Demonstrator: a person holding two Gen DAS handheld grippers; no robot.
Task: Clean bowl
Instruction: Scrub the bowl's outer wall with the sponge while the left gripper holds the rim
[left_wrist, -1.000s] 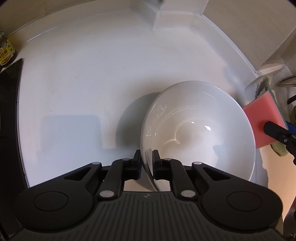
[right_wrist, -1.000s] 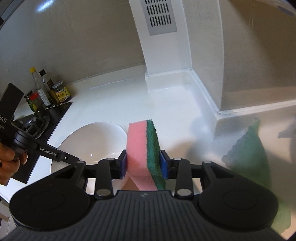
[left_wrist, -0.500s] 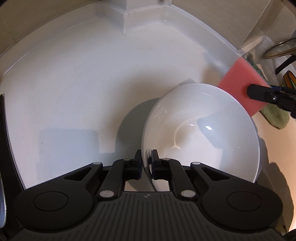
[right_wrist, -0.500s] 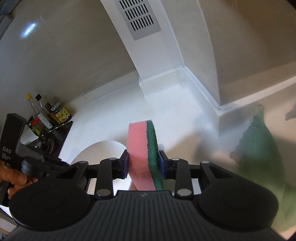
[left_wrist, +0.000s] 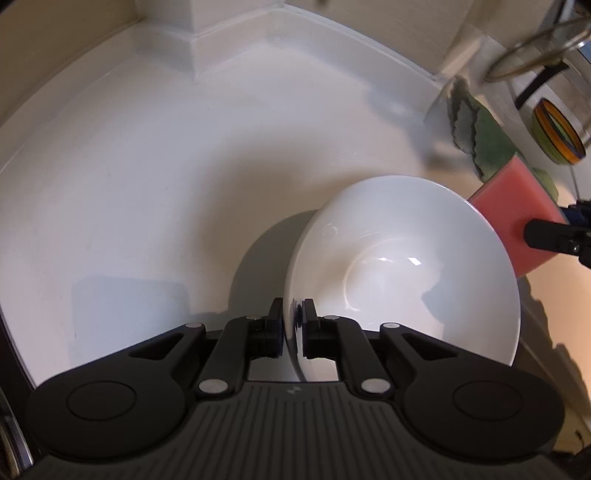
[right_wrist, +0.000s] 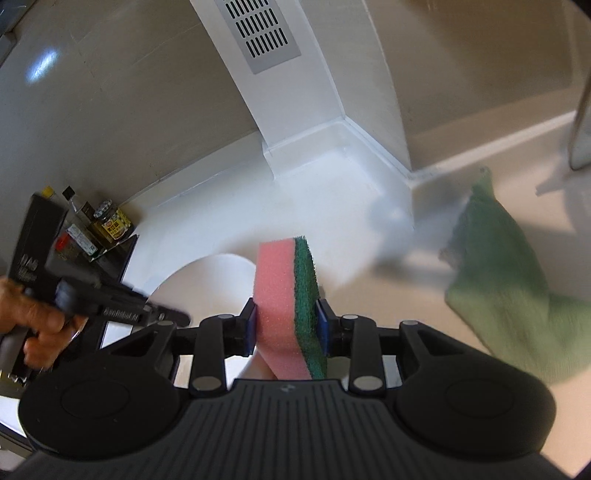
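Your left tongs (left_wrist: 293, 325) pinch the near rim of the white bowl (left_wrist: 402, 266), one pad inside and one outside, though the jaws are easing apart slightly, so mind that grip. The bowl is tilted up on edge above the white surface (left_wrist: 147, 177), its hollow facing right. Your right tongs (right_wrist: 286, 325) are pressed tight on the pink-and-green sponge (right_wrist: 286, 291), which stands upright between the pads, its pink face just beside the bowl's far rim. A green cloth (right_wrist: 513, 295) lies further right on the surface. You appear to be at the approach before scrubbing: next, the sponge needs to go into the hollow while the left hand steadies the bowl.
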